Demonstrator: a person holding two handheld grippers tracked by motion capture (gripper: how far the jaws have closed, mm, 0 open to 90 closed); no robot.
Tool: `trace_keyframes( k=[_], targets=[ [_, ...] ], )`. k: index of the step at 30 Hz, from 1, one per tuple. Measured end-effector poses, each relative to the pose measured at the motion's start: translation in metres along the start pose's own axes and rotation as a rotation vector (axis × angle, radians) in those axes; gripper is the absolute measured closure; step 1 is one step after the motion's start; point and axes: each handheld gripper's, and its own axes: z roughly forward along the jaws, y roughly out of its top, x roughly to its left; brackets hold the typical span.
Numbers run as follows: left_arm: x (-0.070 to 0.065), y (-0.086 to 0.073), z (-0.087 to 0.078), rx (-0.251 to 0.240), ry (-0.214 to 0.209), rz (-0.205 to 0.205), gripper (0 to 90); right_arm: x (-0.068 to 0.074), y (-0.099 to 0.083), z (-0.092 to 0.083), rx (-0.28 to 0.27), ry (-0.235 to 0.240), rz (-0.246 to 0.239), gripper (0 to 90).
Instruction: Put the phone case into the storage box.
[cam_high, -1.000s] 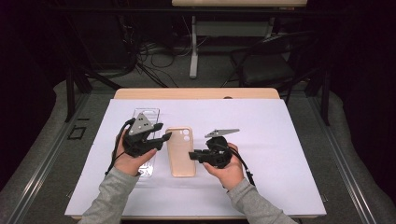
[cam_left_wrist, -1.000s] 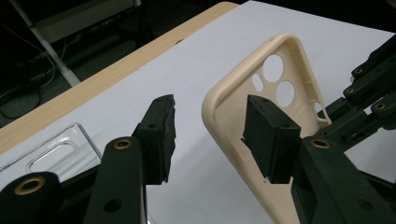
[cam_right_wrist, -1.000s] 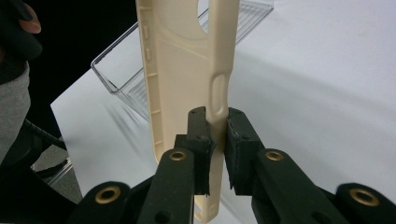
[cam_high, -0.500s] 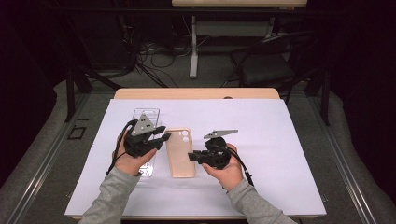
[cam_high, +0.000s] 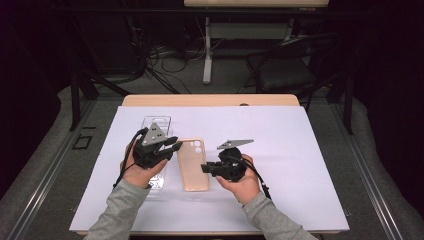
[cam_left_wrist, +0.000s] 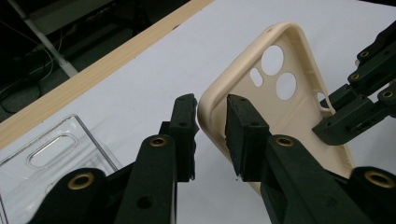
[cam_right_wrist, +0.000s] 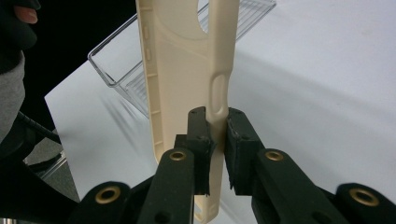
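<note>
A beige phone case (cam_high: 192, 165) lies hollow side up in the middle of the white sheet, camera holes at its far end. My left gripper (cam_high: 176, 146) reaches it from the left. In the left gripper view its jaws (cam_left_wrist: 212, 116) have just been closing and now pinch the case (cam_left_wrist: 280, 116) at its rim near the far corner. My right gripper (cam_high: 204, 168) is shut on the opposite long rim; the right gripper view shows the pads (cam_right_wrist: 217, 126) pressing the wall of the case (cam_right_wrist: 182, 60) by a side cutout. A clear phone case (cam_high: 156, 125) lies under my left hand.
The white sheet (cam_high: 300, 150) covers a wooden table whose far edge (cam_high: 210, 100) shows. The clear case (cam_left_wrist: 51, 149) sits just left of the beige one. A chair (cam_high: 285, 75) and cables stand on the floor beyond the table.
The left gripper's jaws have narrowed onto the beige case's left rim. Both hands and the case stay where they were.
</note>
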Motion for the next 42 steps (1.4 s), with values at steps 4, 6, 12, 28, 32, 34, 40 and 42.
trace_keyframes(
  k=[4,6,12,28,32,34,40,42],
  targets=[
    [-0.0004,0.0003,0.0,0.012,0.003,0.004,75.3,0.0009,-0.0004,0.001,0.005,-0.006,-0.01,81.4],
    [-0.0004,0.0004,-0.0001,0.016,0.006,0.007,76.2,0.0011,-0.0007,0.0013,0.007,-0.008,-0.013,81.4],
    [-0.0014,0.0003,0.0005,0.033,0.014,0.01,77.6,0.0012,-0.0009,0.002,0.013,-0.011,-0.019,81.4],
    [-0.0033,0.0014,-0.0006,0.05,0.032,0.023,79.6,0.0027,-0.0014,0.003,0.017,-0.005,-0.021,81.4],
    [-0.0044,0.0013,-0.0007,0.051,0.037,0.018,79.8,0.0026,-0.0015,0.0032,0.019,-0.006,-0.023,81.3],
    [-0.0045,0.0015,-0.0011,0.053,0.038,0.016,79.8,0.0026,-0.0016,0.0035,0.016,-0.006,-0.021,81.3],
    [-0.0046,0.0014,-0.0016,0.054,0.037,0.007,80.0,0.0026,-0.0017,0.0036,0.017,-0.004,-0.024,81.2],
    [-0.0045,0.0013,-0.0018,0.055,0.038,0.002,80.0,0.0027,-0.0017,0.0037,0.014,-0.003,-0.024,81.1]
  ],
)
